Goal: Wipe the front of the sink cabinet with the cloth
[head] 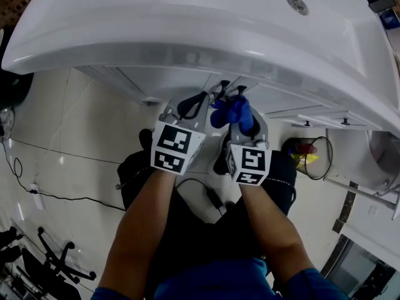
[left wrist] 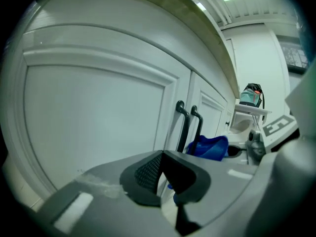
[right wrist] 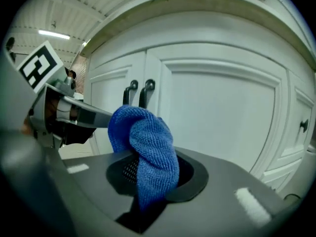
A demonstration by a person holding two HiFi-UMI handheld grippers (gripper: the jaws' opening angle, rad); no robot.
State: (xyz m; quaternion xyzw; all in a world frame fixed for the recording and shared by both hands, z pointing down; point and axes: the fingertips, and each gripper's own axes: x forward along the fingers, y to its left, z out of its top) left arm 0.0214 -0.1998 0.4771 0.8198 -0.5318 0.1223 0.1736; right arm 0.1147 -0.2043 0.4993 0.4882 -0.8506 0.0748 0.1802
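The white sink cabinet's front [head: 187,80] sits under the basin's overhanging rim, with two dark handles [right wrist: 139,93] where its doors meet. A blue cloth [right wrist: 145,147] is bunched and pinched in my right gripper [right wrist: 148,181], which is shut on it a short way in front of the right door panel [right wrist: 217,117]. In the head view the cloth [head: 231,112] hangs just below the handles. My left gripper [left wrist: 162,174] is beside it on the left, jaws shut with nothing between them, facing the left door [left wrist: 94,117]. From there the cloth [left wrist: 210,147] shows by the handles [left wrist: 188,125].
The white basin [head: 206,24] juts out over both grippers. A wire bin [head: 310,157] with red and yellow items stands on the floor at the right. Cables [head: 37,192] and a chair base [head: 56,261] lie at the left. A small knob [right wrist: 302,126] is on a further door.
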